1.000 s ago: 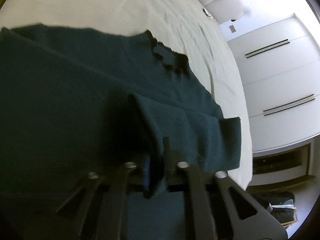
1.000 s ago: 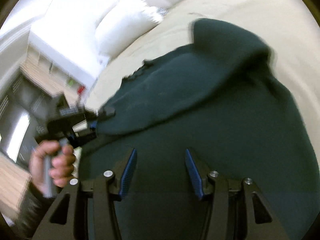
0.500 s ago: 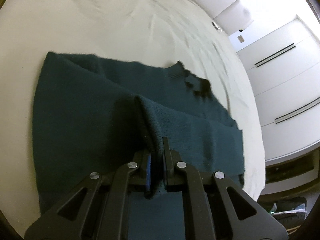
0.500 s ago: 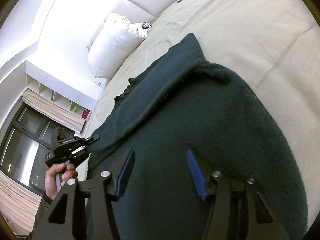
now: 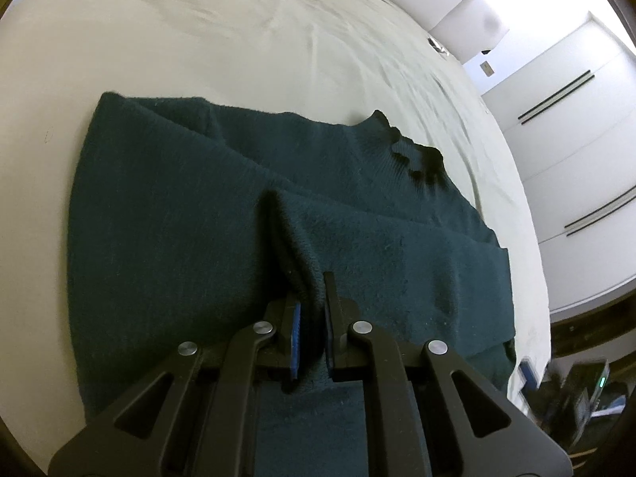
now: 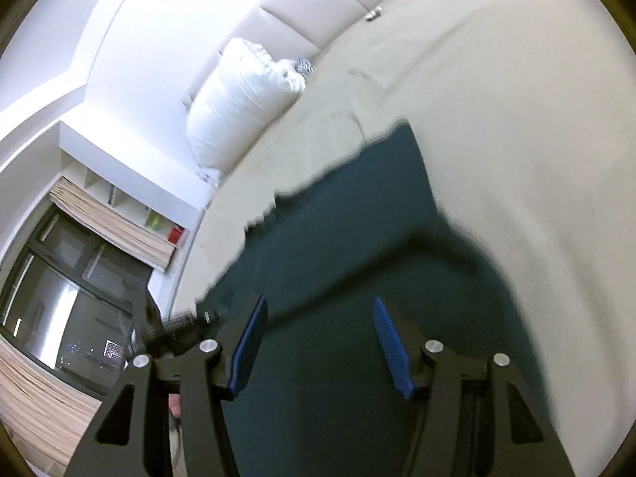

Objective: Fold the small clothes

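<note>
Dark green sweater (image 5: 167, 238) lies spread on the cream bed sheet (image 5: 238, 39), collar (image 5: 417, 155) toward the headboard side. One sleeve (image 5: 417, 254) is folded across the body, lying flat toward the bed's right edge as the left wrist view shows it.

Left gripper (image 5: 312, 318): fingers pressed nearly together, pinching a raised ridge of the sweater fabric between the blue pads (image 5: 296, 334). The pinched fold stands up off the body of the sweater, just ahead of the fingertips.

Right gripper (image 6: 318, 342): fingers spread wide, nothing between them. It hovers over the sweater (image 6: 338, 278); the view is motion-blurred, so contact with the fabric can't be told. Blue pads (image 6: 391, 346) are visible on both fingers.

In the right wrist view the left gripper's body (image 6: 175, 330) shows at the sweater's left edge, partly hidden behind the right gripper's frame.

White pillow (image 6: 238, 95) sits against the padded headboard (image 6: 318, 8) at the far end of the bed. White wardrobe doors (image 5: 576, 139) stand beyond the bed's right edge in the left wrist view. A dark window (image 6: 59, 298) is at the left of the right wrist view.
</note>
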Available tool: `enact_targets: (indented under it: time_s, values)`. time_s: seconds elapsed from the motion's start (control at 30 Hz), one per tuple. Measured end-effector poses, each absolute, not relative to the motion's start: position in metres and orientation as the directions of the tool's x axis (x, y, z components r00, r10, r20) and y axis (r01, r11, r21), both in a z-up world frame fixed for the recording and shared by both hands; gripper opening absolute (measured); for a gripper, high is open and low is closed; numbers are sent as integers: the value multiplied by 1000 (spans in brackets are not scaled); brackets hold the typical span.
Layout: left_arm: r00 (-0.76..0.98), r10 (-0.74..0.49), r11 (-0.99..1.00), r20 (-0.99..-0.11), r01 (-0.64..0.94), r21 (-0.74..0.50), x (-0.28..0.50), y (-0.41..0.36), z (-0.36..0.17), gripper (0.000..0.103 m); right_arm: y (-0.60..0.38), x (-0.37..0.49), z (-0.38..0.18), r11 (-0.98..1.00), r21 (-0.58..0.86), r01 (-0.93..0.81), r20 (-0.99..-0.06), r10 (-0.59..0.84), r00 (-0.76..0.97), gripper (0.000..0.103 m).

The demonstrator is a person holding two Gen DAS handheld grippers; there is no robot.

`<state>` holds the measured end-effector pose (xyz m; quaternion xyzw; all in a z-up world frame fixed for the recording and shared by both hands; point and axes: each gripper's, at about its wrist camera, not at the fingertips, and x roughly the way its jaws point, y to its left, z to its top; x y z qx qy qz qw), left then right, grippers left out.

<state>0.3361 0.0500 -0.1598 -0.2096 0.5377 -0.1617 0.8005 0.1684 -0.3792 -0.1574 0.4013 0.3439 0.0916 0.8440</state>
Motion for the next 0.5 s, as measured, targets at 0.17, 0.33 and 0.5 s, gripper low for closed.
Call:
enact_targets:
  time_s: [0.17,0.33,0.5]
  values:
    - [364,-478,867,-799,53,-495,338,45,-158,9,-412,240,-161,598,795,104,-490,532,690,60]
    - [370,-507,854,-779,96,-511,336,49,-160,10,-428,303,-201,538,827,162,-510,598,618,60]
    - [370,-562,815,-740,97,-571,335,60,-167,10,-440,313,-224,494,847,194,-497,610,617,53]
